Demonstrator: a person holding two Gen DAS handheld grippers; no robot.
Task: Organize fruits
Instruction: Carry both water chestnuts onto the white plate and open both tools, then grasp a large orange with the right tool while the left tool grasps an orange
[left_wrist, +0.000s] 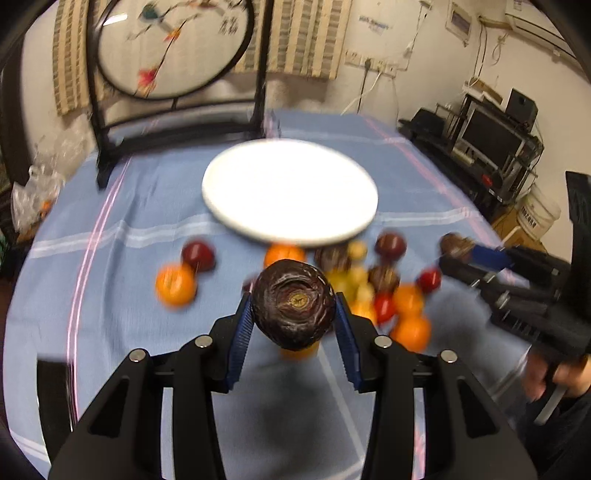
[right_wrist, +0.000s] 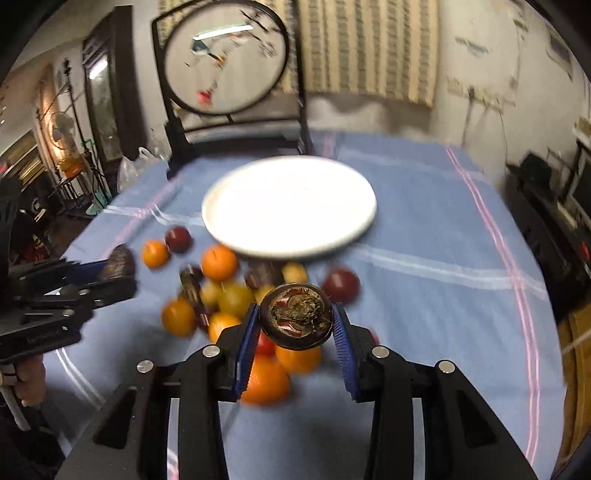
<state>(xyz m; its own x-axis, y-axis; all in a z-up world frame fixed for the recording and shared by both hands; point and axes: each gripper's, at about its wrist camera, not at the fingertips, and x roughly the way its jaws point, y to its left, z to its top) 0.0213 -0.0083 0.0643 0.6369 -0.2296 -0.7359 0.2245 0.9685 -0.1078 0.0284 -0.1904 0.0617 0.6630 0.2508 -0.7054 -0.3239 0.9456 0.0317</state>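
- Both tongs are loaded: your left gripper (left_wrist: 293, 314) is clenched on a wrinkled dark passion fruit (left_wrist: 293, 304), and your right gripper (right_wrist: 295, 317) is clamped on a second dark passion fruit (right_wrist: 295, 315) with a mottled face.
- Each held fruit hangs above the loose fruit pile (right_wrist: 229, 295) on the blue cloth (left_wrist: 110, 302), just short of the white plate (left_wrist: 290, 192), which looks bare.
- Carry each fruit forward over the plate's near rim before lowering; I'd judge a drop from height would let a round fruit roll off the shallow edge.
- Keep the two grippers apart as you go in, since they converge on one plate; set one fruit down, then the other.
- Ease the pads open slowly so the fruit settles.
- Count, allowing for blur: two passion fruits held; roughly six oranges; about four or five dark red plums; several small yellow fruits, too smeared to number; one plate.
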